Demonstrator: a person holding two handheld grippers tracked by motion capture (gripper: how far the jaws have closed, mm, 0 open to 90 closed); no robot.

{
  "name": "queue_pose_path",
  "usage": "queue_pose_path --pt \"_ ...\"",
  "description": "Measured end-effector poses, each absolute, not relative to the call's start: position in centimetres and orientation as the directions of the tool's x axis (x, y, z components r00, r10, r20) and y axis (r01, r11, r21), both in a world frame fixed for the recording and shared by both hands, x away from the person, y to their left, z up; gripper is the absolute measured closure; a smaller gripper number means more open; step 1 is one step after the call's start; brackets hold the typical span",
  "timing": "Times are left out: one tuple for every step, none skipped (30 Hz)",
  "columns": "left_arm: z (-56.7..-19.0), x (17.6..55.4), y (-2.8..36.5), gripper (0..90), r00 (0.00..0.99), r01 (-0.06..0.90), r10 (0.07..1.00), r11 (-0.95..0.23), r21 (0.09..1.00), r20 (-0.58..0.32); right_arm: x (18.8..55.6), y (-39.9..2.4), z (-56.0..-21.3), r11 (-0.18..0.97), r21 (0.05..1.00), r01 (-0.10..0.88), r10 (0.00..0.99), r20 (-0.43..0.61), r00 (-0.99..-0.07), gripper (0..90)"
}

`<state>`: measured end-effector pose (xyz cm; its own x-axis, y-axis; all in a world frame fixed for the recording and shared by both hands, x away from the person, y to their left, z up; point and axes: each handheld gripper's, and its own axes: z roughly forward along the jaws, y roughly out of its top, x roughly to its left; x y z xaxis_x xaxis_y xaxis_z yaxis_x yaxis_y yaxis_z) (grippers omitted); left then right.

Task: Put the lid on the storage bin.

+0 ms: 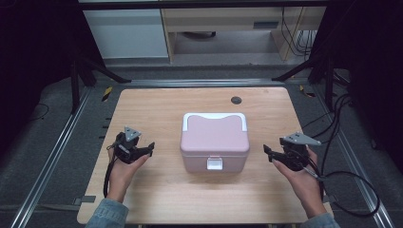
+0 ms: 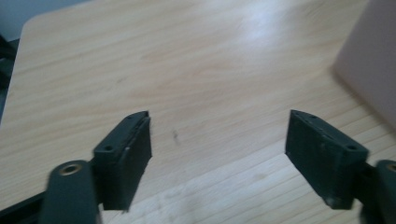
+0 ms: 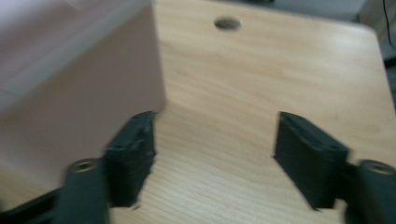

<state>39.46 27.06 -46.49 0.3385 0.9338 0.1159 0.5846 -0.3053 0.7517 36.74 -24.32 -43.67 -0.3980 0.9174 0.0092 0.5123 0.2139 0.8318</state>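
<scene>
A pink box (image 1: 215,141) with a white rim and a white front latch (image 1: 215,164) stands closed in the middle of the wooden table (image 1: 157,190). My left gripper (image 1: 151,146) hovers to the left of the box, jaws spread wide with nothing between them; in the left gripper view (image 2: 219,116) bare wood lies between the jaws and the box's pink wall (image 2: 373,60) is at the right edge. My right gripper (image 1: 267,151) sits to the right of the box, also open and empty. In the right gripper view (image 3: 215,117) the box's side (image 3: 79,84) is close at the left.
A round cable hole (image 1: 236,99) lies in the table behind the box and is also in the right gripper view (image 3: 227,23). Black cables (image 1: 342,180) trail off the table's right side. Metal rails (image 1: 52,156) run along both sides of the table.
</scene>
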Motion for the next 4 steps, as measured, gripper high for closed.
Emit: queue_pose_path --pt "-47.0 39.5 27.3 14.6 0.339 0.589 0.933 -0.311 0.746 0.122 37.2 -24.4 -44.5 0.209 0.821 0.531 0.923 0.014 -0.385 20.4" --pt "-47.6 39.6 27.5 13.0 0.35 0.598 0.929 -0.321 0.735 0.121 37.6 -24.5 -45.4 0.197 0.812 0.549 0.926 0.03 -0.375 16.5" --pt "-48.0 39.6 27.7 11.5 0.359 0.604 0.926 -0.327 0.727 0.118 38.1 -24.6 -46.4 0.183 0.801 0.571 0.929 0.049 -0.367 14.0" --pt "-48.2 39.6 27.8 9.9 0.361 0.609 0.925 -0.329 0.722 0.117 38.5 -24.6 -47.1 0.174 0.793 0.584 0.931 0.061 -0.36 12.4"
